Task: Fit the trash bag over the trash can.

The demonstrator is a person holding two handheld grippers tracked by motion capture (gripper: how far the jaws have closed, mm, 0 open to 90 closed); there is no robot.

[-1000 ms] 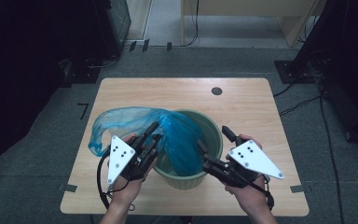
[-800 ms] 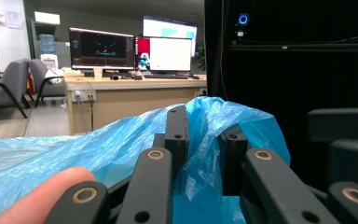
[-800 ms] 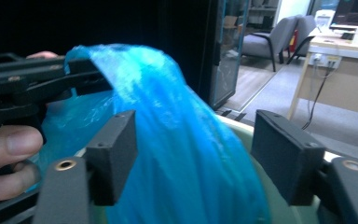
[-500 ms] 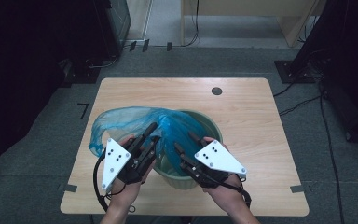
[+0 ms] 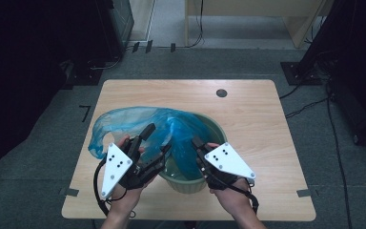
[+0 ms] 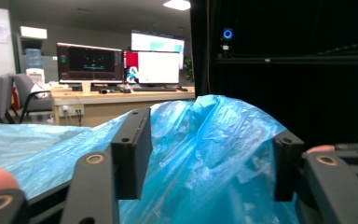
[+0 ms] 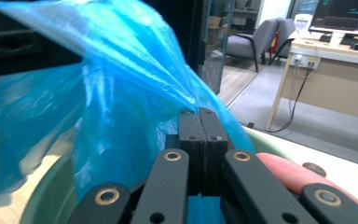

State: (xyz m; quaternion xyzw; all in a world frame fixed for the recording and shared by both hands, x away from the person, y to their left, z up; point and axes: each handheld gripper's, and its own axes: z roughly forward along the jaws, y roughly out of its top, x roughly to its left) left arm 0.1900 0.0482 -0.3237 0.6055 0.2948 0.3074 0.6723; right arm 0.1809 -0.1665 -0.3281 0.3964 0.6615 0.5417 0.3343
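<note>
Dark curtains and grey carpet ring a pale wooden counter in the high view. Low in the frame's centre sits a green bin at the counter's near edge, with a blue plastic bag half over it: part drops into the bin's mouth, the rest trails out toward the left of the frame. The left gripper lies at the bin's left rim, its jaws spread with bag film between them. The right gripper sits at the bin's lower right rim, tips buried in the film. Both hands come from the bottom edge, so the bag is likely being opened up and fitted as a liner.

From the left gripper view, the jaws stand wide apart low in the frame, and a hump of blue bag rises between them without being clamped. An office desk with monitors fills the upper left background.

From the right gripper view, the jaws are pressed together at lower centre, pinching a fold of the bag. Film stretches taut from that pinch toward the upper left, which suggests this hand anchors an edge while the other seeks a hold. The bin's green rim curves along the bottom left.
</note>
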